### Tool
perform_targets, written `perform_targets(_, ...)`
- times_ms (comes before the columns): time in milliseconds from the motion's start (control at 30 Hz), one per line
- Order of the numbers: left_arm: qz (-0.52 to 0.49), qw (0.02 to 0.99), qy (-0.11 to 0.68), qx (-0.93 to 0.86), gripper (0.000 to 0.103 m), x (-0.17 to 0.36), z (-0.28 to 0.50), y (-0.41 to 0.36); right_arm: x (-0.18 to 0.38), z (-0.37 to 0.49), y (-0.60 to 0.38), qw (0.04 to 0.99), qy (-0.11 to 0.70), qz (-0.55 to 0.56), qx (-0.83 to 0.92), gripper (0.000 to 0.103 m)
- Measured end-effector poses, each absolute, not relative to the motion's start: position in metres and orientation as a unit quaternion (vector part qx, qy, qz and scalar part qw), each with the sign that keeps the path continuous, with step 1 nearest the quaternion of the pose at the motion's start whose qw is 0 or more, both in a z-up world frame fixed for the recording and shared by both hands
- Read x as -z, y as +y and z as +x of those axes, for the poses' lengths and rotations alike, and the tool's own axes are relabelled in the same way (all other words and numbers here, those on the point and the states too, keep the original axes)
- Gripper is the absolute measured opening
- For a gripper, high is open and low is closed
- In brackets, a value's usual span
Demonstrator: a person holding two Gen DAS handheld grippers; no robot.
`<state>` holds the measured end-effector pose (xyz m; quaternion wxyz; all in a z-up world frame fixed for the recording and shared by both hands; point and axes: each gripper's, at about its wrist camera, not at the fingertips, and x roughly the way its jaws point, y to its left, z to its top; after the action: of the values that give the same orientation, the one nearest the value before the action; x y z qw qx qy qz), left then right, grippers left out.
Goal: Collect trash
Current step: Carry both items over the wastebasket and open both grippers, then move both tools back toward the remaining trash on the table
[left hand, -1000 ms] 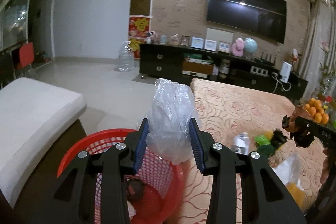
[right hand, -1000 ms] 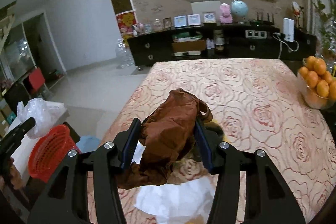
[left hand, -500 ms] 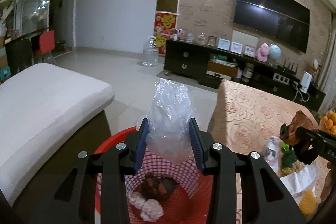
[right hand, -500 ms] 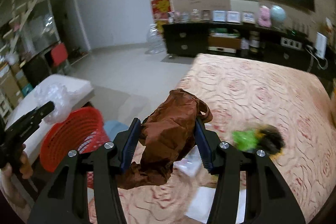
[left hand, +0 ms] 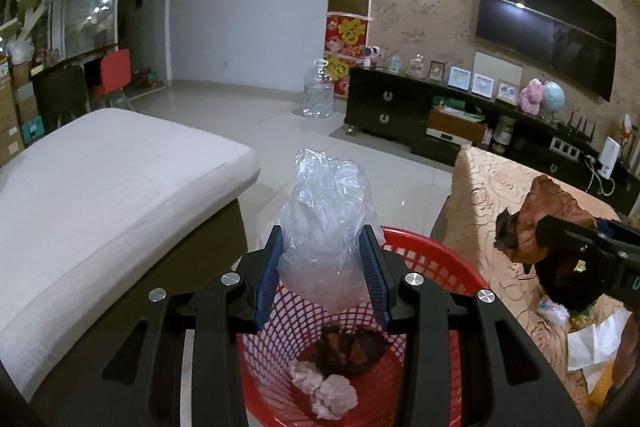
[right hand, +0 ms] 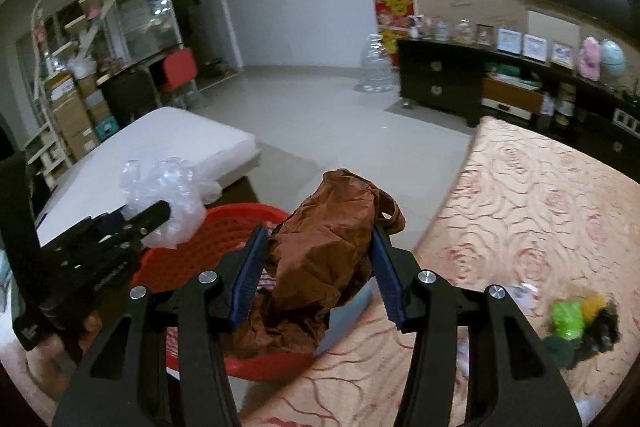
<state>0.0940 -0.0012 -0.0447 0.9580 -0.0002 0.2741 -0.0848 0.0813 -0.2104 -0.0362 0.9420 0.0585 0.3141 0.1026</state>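
Left wrist view: the left gripper (left hand: 324, 279) was found pinched on a crumpled clear plastic bag (left hand: 326, 223), held directly above the red mesh basket (left hand: 436, 263). A second earlier only part of the basket's rim had been visible beneath the jaws; its interior was now exposed, with dark scraps (left hand: 348, 347) and pale crumpled tissue (left hand: 328, 389) already lying in it. The clamp on the bag was unchanged across the three frames.

In the right wrist view the right gripper (right hand: 316, 279) was seen clamped on a crumpled brown paper bag (right hand: 324, 251). That bag had earlier been over the middle of the rose-patterned tablecloth (right hand: 540, 207); it had since been carried across to the table edge and now overlapped the basket's near rim (right hand: 240, 213). A green and dark piece of litter (right hand: 576, 319) and a white sheet at the lower edge were left on the cloth.

It was judged that both loads had been brought to the drop point and that only release remained for these two items, the table litter being outstanding.

Writing: a red and gold wall hanging (left hand: 347, 39) bearing a large character was noted, not legible with confidence. White lettering on the side of the left gripper body was observed in the right wrist view but could not be read. No brand names were made out.
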Motion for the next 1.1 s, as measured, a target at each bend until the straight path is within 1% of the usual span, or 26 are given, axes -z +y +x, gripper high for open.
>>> perform_targets(467, 0.008, 0.950, 0.303, 0.073, 0.037, 0.054, 0.103, 0.001, 0.060, 0.097, -0.184, 0.923, 0.350, 0.068, -0.143, 0.050)
perform_targets(633, 0.009, 0.949, 0.307, 0.074, 0.038, 0.056, 0.103, 0.002, 0.062, 0.097, -0.175, 0.921, 0.353, 0.062, -0.155, 0.054)
perform_targets(667, 0.007, 0.949, 0.307, 0.075, 0.039, 0.056, 0.103, 0.002, 0.062, 0.097, -0.174, 0.920, 0.353, 0.061, -0.158, 0.056)
perform_targets(733, 0.001, 0.948, 0.309, 0.075, 0.047, 0.056, 0.103, 0.005, 0.063, 0.097, -0.172, 0.919, 0.354, 0.061, -0.162, 0.063)
perform_targets(800, -0.005, 0.948, 0.310, 0.075, 0.051, 0.056, 0.104, 0.007, 0.063, 0.096, -0.172, 0.918, 0.354, 0.063, -0.165, 0.068)
perform_targets(833, -0.007, 0.948, 0.310, 0.074, 0.056, 0.056, 0.104, 0.008, 0.062, 0.096, -0.173, 0.919, 0.353, 0.062, -0.163, 0.069)
perform_targets(933, -0.014, 0.949, 0.306, 0.074, 0.065, 0.055, 0.103, 0.011, 0.060, 0.095, -0.177, 0.920, 0.352, 0.069, -0.161, 0.070)
perform_targets(1100, -0.021, 0.952, 0.296, 0.073, 0.072, 0.053, 0.100, 0.012, 0.055, 0.090, -0.188, 0.924, 0.343, 0.075, -0.148, 0.070)
